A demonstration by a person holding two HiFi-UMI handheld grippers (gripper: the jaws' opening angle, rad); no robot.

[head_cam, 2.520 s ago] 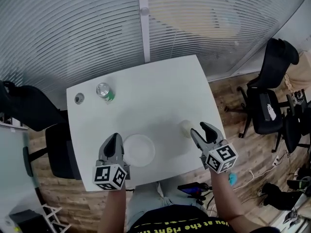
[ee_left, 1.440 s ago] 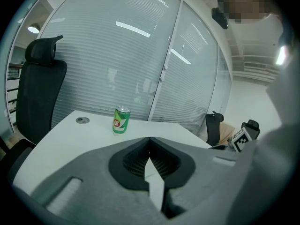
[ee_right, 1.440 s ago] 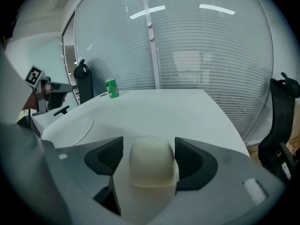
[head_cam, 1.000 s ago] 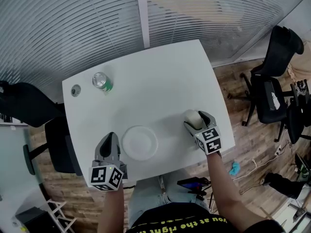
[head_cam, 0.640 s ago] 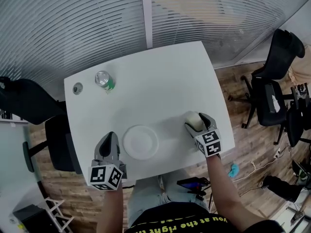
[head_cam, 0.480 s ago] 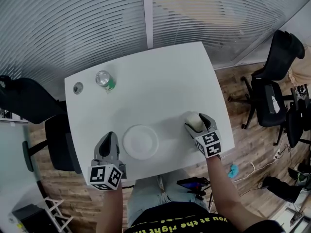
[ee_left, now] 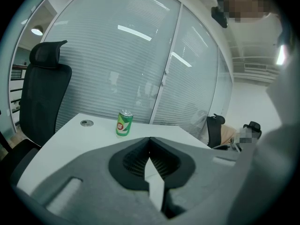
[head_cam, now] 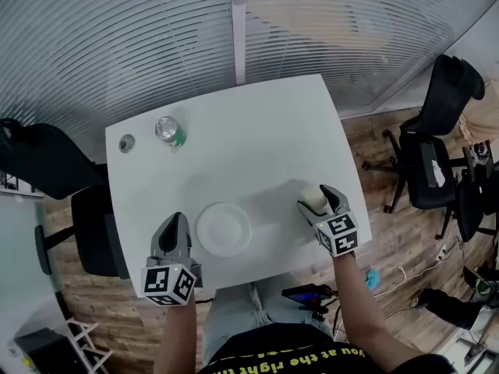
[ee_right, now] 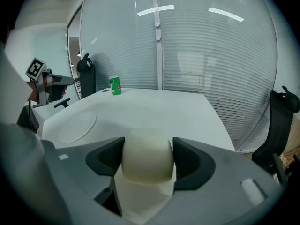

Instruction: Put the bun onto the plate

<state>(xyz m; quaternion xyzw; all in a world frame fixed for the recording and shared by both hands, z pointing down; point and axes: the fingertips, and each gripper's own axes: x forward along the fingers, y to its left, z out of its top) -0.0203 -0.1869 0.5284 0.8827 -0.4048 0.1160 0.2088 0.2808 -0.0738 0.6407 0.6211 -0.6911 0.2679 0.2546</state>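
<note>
Currently the right gripper (head_cam: 317, 202) clamps the pale bun (ee_right: 147, 159) near the table (head_cam: 234, 154) edge, well apart from the white plate (head_cam: 224, 229). Squeezing harder could crush it. The left gripper (head_cam: 175, 231) rests clenched, empty.

pale bun (ee_right: 147, 159) between right gripper (ee_right: 147, 154) fingers (ee_right: 107, 159); likely the plate (ee_right: 75, 122), faint, at left

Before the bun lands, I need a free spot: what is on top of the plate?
Nothing: the plate is bare and fully in sight in the head view. The bun is clamped in the right claw, apart from it.
</note>
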